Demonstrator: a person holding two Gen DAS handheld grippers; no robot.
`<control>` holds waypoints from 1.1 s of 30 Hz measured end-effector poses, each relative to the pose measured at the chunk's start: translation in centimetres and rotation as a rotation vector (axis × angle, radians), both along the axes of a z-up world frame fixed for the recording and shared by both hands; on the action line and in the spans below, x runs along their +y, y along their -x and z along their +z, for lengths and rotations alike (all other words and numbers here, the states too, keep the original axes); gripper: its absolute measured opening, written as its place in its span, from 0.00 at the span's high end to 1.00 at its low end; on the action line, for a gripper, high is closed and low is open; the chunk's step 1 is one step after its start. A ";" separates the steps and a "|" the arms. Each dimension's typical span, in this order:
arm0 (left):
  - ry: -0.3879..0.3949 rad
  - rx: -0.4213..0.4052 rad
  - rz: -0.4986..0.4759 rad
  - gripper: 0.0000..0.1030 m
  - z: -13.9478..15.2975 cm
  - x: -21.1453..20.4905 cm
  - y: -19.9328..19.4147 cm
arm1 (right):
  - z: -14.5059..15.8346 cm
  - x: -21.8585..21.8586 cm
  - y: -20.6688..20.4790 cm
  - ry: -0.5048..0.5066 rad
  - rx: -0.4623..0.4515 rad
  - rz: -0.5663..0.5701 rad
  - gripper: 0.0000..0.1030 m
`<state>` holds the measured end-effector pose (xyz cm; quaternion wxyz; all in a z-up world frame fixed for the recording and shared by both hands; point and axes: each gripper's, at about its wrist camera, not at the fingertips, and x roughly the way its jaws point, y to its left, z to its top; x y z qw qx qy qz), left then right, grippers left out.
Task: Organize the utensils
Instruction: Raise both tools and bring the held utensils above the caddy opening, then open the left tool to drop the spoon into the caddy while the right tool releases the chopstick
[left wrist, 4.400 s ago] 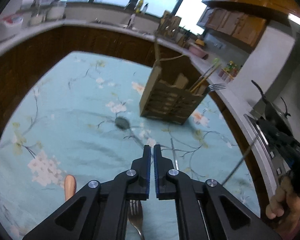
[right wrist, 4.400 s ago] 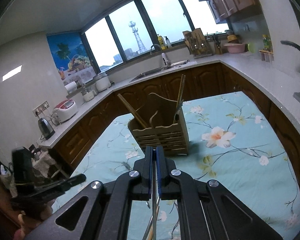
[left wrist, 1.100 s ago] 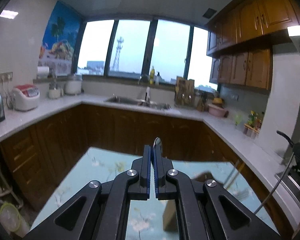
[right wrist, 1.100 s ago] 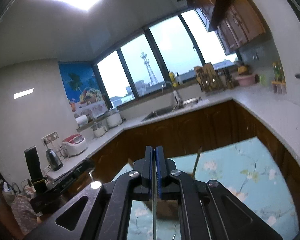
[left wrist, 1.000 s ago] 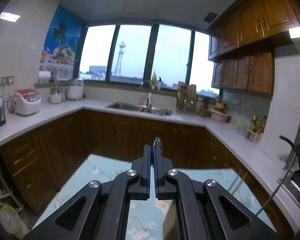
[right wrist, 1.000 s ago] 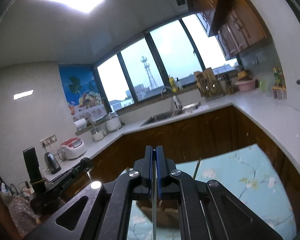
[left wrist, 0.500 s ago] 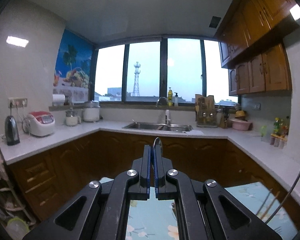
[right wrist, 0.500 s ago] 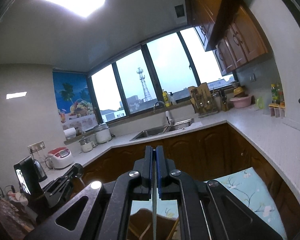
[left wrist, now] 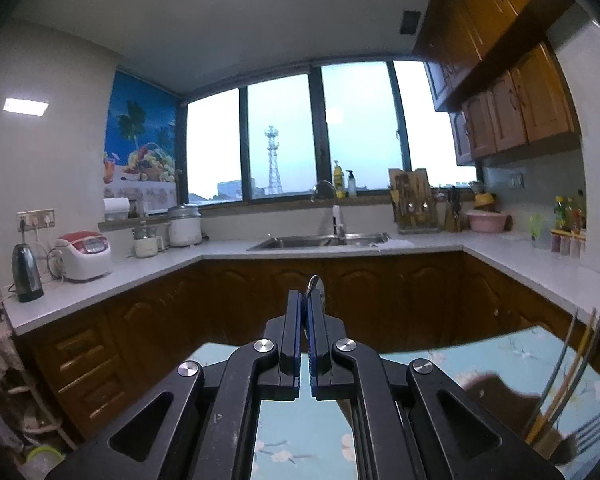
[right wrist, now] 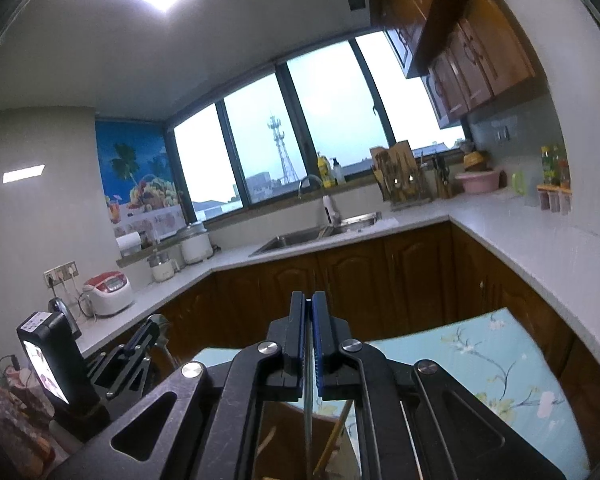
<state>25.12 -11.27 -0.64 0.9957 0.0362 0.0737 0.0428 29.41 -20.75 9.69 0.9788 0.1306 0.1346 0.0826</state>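
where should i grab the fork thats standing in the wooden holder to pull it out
Probably the neck just below the tines of the fork, coming down from above: the handle is sunk in the wooden holder, so only the tined end shows, close to the chopsticks. Both grippers are full: the left gripper is shut on a spoon, the right gripper on a thin metal utensil.

This was a home kitchen. Beyond the jaws a white countertop [left wrist: 380,246] wrapped around dark wooden cabinets [left wrist: 260,296], with a steel sink [left wrist: 320,240] and faucet [left wrist: 328,200] under a wide window [left wrist: 292,136]. Left of the jaws stood a rice cooker [left wrist: 85,254] and an electric kettle [left wrist: 27,272]; upper cabinets [left wrist: 516,112] hung to the right. Below the jaws lay a floral tablecloth [right wrist: 500,376].
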 end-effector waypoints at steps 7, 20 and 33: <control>-0.041 0.034 -0.054 0.99 1.6 1.6 0.4 | -1.9 0.4 -0.6 0.008 0.064 0.029 0.97; -0.058 0.127 -0.136 0.98 4.8 5.1 -1.2 | -3.3 -0.4 -0.4 0.001 0.127 0.010 0.97; -0.031 0.198 -0.191 0.97 6.6 7.2 -3.1 | -3.6 -0.8 -0.9 -0.007 0.147 -0.005 0.93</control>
